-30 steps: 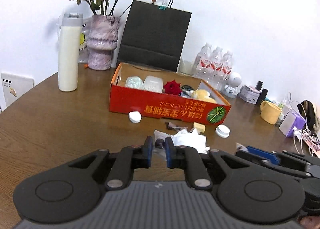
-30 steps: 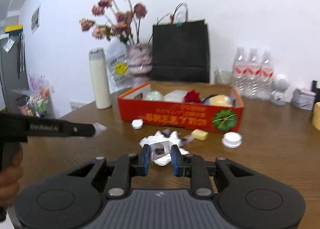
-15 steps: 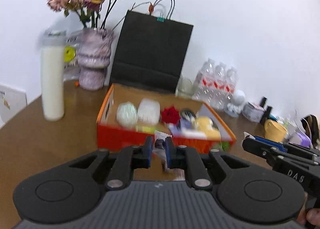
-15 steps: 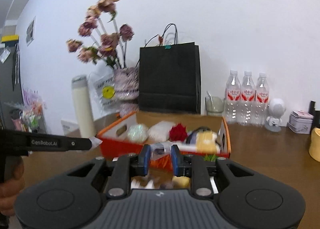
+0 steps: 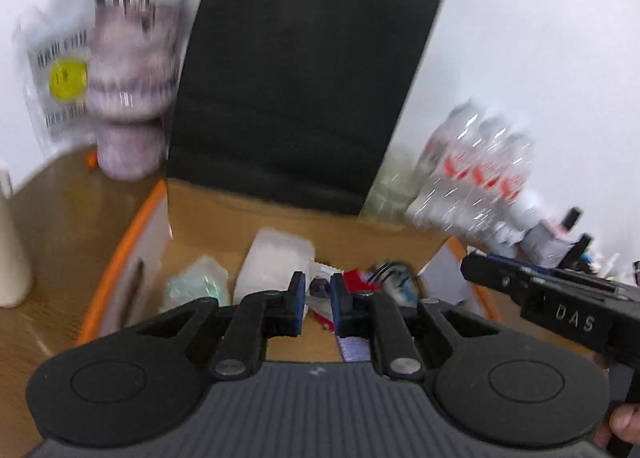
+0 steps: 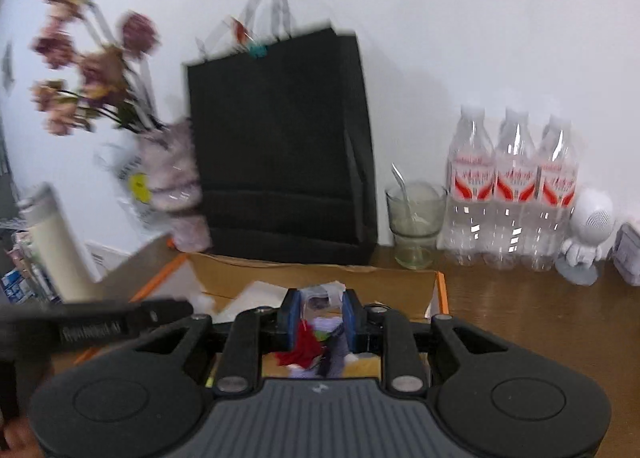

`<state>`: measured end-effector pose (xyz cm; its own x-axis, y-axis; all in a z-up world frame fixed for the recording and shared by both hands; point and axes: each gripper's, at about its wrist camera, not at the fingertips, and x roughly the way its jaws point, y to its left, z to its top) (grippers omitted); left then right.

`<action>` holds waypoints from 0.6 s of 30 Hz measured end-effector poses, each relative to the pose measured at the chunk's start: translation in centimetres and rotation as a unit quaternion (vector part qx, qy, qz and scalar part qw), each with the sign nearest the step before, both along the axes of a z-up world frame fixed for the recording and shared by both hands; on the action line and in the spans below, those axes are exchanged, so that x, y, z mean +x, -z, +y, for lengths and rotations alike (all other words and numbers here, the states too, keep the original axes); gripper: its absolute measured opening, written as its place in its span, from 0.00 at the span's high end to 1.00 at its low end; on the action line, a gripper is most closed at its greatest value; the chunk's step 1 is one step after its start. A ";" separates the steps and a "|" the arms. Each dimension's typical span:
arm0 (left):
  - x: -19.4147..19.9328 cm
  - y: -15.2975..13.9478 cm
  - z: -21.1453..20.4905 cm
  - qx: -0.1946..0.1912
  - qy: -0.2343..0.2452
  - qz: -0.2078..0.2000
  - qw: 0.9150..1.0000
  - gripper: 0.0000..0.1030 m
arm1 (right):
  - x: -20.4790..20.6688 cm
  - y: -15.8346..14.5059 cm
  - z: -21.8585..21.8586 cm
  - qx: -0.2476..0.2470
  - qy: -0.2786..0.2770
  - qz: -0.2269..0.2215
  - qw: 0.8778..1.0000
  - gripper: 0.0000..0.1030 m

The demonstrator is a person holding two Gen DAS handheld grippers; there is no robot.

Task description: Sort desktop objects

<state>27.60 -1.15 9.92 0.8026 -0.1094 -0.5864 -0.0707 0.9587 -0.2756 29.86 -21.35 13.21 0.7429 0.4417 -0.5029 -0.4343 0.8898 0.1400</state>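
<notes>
An orange cardboard box (image 5: 120, 258) lies open below both grippers; it also shows in the right wrist view (image 6: 440, 290). Inside are white wrapped packets (image 5: 276, 258), a greenish packet (image 5: 196, 286) and a red flower (image 6: 304, 346). My left gripper (image 5: 318, 300) is shut on a small clear wrapper with a dark piece, held over the box. My right gripper (image 6: 320, 318) is shut on a similar clear wrapper (image 6: 320, 300), also over the box. Each gripper shows at the edge of the other's view.
A black paper bag (image 6: 280, 145) stands behind the box. A vase of dried roses (image 6: 172, 193) and a tall cream bottle (image 6: 56, 242) stand left. A glass (image 6: 416, 217), three water bottles (image 6: 516, 185) and a white figurine (image 6: 588, 234) stand right.
Both grippers lifted their wrappers off the table and moved forward over the orange box. The box interior now lies directly beneath the fingers.
</notes>
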 end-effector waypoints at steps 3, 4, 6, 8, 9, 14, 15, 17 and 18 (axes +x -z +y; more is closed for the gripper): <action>2.9 2.4 0.0 -0.015 0.006 0.063 0.998 0.87 | 3.7 1.7 1.0 -0.016 0.000 0.044 0.999 0.79; 3.3 3.0 -0.1 -0.022 0.008 0.072 0.997 0.86 | 4.5 2.4 1.4 -0.023 -0.002 0.053 0.998 0.79; 3.8 3.9 -0.1 -0.017 0.009 0.082 0.996 0.86 | 5.6 3.8 2.2 -0.043 0.009 0.065 0.997 0.79; 4.0 4.2 0.0 -0.018 0.009 0.086 0.996 0.85 | 6.3 5.0 2.3 -0.047 0.021 0.089 0.995 0.73; 4.1 4.2 0.2 -0.023 0.014 0.088 0.996 0.85 | 6.5 5.5 2.3 -0.043 0.026 0.099 0.994 0.71; 2.9 2.8 1.3 -0.014 0.021 0.088 0.996 0.83 | 6.2 5.1 1.7 -0.025 0.044 0.114 0.992 0.60; 2.9 2.2 1.3 -0.009 0.021 0.088 0.996 0.74 | 6.0 4.6 1.7 -0.023 0.045 0.115 0.992 0.58; 2.1 1.3 1.6 0.017 0.017 0.095 0.995 0.54 | 5.5 3.6 1.7 -0.024 0.046 0.120 0.991 0.46; 1.8 0.9 1.6 0.035 0.020 0.097 0.995 0.47 | 5.2 3.1 1.8 -0.033 0.044 0.125 0.991 0.41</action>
